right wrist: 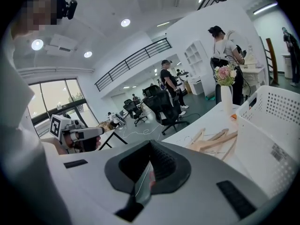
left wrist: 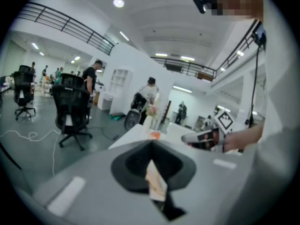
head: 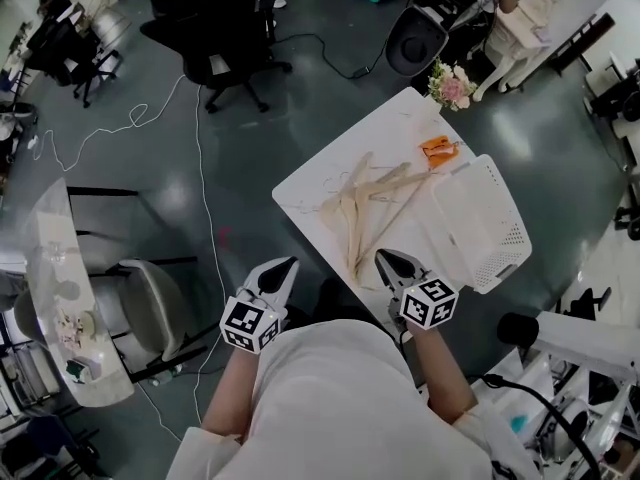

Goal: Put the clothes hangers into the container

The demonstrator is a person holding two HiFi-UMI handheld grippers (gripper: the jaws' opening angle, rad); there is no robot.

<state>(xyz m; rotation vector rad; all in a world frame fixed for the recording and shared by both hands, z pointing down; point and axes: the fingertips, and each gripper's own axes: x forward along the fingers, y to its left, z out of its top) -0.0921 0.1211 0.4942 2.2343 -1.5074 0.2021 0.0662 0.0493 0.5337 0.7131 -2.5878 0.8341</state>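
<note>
**Both tongs shut and empty, short of the hanger pile**

The wooden hangers lie in a loose, overlapping heap on the white bench. They are just beside the white perforated basket, and none is in it yet. My left tongs and right tongs are held at the near edge of the bench. Each pair has its jaws closed tip to tip with nothing between them.

*Handling (judged).* The hangers look light, stiff and smooth-surfaced. A flat wooden arm near the neck probably gives the surest hold, because the thin metal hook could slip or swing. The arms cross one another and the hooks may be caught together, so lifting one hanger could drag others along.

*Views compared.*
- **Head view:** only this view shows the whole heap, the open top of the basket and both tongs together. It also shows a small orange object and flowers at the far corner.
- **Right gripper view:** it shows the hangers edge-on against the basket's wall, which gives their stacking height.
- **Left gripper view:** it shows no hangers, only the bench edge and the right tongs off to one side.
</note>
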